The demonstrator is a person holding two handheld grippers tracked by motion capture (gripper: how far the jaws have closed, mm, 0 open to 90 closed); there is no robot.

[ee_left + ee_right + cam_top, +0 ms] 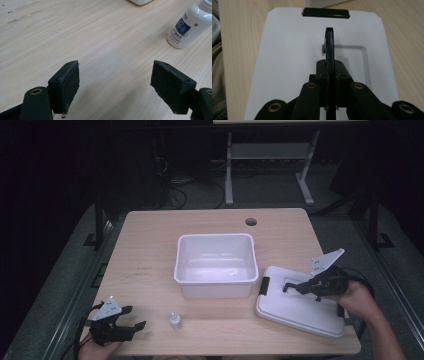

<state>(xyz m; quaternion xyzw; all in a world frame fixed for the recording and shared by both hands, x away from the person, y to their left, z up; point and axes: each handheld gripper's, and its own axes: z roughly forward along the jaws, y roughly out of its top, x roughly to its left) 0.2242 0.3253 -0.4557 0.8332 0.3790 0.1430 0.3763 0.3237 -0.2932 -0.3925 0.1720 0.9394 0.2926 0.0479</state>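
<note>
Lid work is the step in hand: on the pale wooden worktop (150, 245) an open white plastic tub (216, 265) sits mid-surface, and its flat white plastic lid (295, 312) lies just right of it. The right claw (329, 42) is clamped tight on the lid's upright black handle (329, 35). Next comes a level lift onto the tub. The left claw (115, 82) rests wide open, holding nothing, near a small white bottle (190, 25).
</note>
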